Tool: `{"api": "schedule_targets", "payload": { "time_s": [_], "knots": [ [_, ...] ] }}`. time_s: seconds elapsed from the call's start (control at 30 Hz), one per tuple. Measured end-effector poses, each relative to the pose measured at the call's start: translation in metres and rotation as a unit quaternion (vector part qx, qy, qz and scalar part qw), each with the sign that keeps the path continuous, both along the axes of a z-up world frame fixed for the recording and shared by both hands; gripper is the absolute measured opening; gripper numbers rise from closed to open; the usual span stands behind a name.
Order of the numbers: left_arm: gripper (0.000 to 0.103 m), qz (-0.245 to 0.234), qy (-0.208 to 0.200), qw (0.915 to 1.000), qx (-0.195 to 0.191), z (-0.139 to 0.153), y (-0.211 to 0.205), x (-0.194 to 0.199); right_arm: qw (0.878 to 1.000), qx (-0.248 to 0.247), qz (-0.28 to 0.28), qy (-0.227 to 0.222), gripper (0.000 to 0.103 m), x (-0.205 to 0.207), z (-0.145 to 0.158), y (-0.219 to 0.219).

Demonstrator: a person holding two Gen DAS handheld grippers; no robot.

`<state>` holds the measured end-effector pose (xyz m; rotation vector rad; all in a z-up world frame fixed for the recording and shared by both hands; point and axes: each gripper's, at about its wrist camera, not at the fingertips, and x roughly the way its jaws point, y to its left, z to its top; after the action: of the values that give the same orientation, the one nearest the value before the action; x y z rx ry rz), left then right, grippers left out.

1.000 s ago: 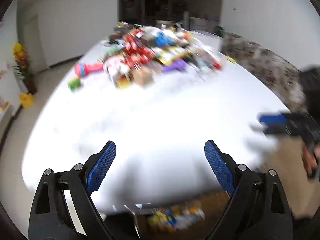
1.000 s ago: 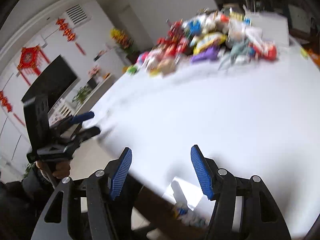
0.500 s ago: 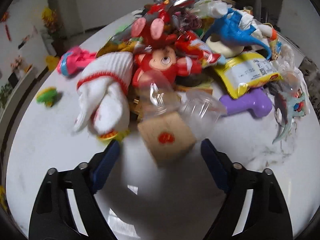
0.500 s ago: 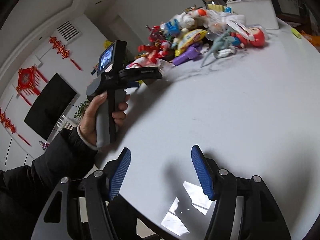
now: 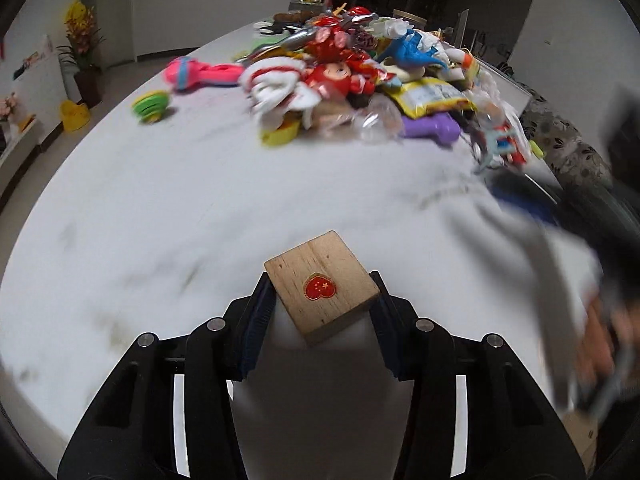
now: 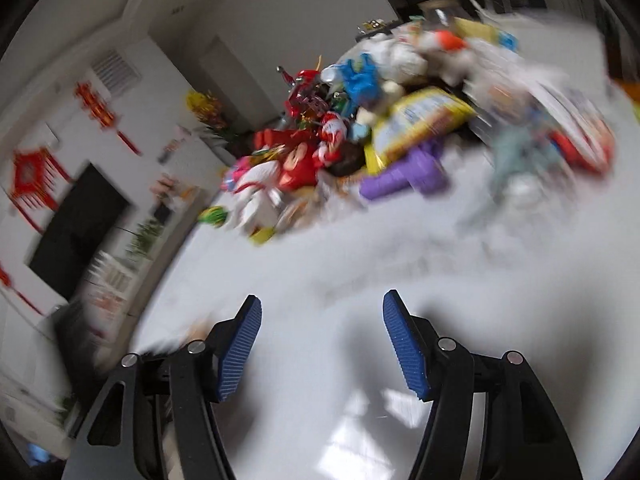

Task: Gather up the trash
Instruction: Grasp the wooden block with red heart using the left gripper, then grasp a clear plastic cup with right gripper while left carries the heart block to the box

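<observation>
While the left tongs (image 5: 322,306) are closing, a wooden block (image 5: 321,290) with a red heart sticker sits between their blue pads, both pads against its side faces, so I read it as gripped; block rides clear of the white worktop (image 5: 160,216), tilted, one corner pointing back toward the wrist; grip looks to fall on the rear half of the block, most of its top face sticking out ahead of the pads

Right tongs (image 6: 322,344) released, nothing between the pads, hovering over bare worktop; left-wrist view shows them only as a dark blur to the right of the left tongs

Mixed pile (image 5: 360,80) of toys and wrappers lies well ahead of both tongs: yellow snack bag (image 5: 430,96), purple plastic piece (image 5: 430,128), pink toy (image 5: 200,74), green toy (image 5: 151,106) off to the left

Risks, as judged:
- block is skewed to the pads, contact near its edges; hard smooth wood could pivot or slip out if swung fast
- both views heavily smeared, so hands are moving quickly; the two tongs could collide on the right side
- no bin visible; drop target unconfirmed
</observation>
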<state>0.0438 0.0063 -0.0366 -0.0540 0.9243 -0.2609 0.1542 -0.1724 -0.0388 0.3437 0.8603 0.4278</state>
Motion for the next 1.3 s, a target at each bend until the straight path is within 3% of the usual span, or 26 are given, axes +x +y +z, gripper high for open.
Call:
{"api": "schedule_targets", "payload": {
  "time_s": [0.13,0.3,0.33,0.37,0.4,0.53,0.67,0.83,0.97,1.1,1.23,1.3],
  "knots": [
    [0.047,-0.005,-0.019,0.9998,0.007,0.002,0.013,-0.024,0.992,-0.114,0.019,-0.044,0.062,0.052,0.007,0.047],
    [0.047,-0.013,-0.043,0.9988,0.021,0.003,0.010,-0.033,0.976,-0.198,0.076,-0.040,0.062,0.101,0.004,0.080],
    [0.047,-0.014,-0.042,0.9989,0.017,0.002,0.011,-0.032,0.972,-0.216,0.088,-0.029,0.060,0.109,-0.001,0.087],
    [0.047,-0.014,-0.040,0.9990,0.014,0.002,0.011,-0.030,0.967,-0.235,0.097,-0.016,0.042,0.114,-0.008,0.092],
    [0.047,-0.010,-0.037,0.9992,0.009,0.002,0.013,-0.030,0.962,-0.253,0.104,-0.002,0.043,0.116,-0.016,0.095],
    [0.047,-0.007,-0.037,0.9993,-0.001,0.000,0.017,-0.029,0.966,-0.237,0.099,-0.010,0.043,0.100,-0.013,0.085],
    [0.047,-0.015,-0.042,0.9990,-0.003,0.003,0.016,-0.035,0.977,-0.189,0.093,-0.035,0.043,0.055,0.008,0.061],
    [0.047,-0.035,-0.071,0.9968,0.001,0.017,0.015,-0.062,0.987,-0.109,0.110,-0.048,0.043,-0.040,0.027,0.028],
    [0.047,-0.063,-0.080,0.9947,0.017,0.024,0.015,-0.092,0.987,-0.082,0.126,-0.048,0.043,-0.130,0.032,0.009],
    [0.047,-0.117,-0.068,0.9904,0.030,0.022,0.013,-0.136,0.986,-0.060,0.153,-0.013,0.043,-0.208,0.015,-0.004],
    [0.047,-0.169,-0.022,0.9839,0.054,-0.005,0.005,-0.167,0.981,-0.065,0.177,0.039,0.043,-0.245,-0.018,-0.004],
    [0.047,-0.185,0.009,0.9803,0.068,-0.025,0.001,-0.174,0.979,-0.050,0.178,0.086,0.044,-0.252,-0.051,-0.003]
  ]
}}
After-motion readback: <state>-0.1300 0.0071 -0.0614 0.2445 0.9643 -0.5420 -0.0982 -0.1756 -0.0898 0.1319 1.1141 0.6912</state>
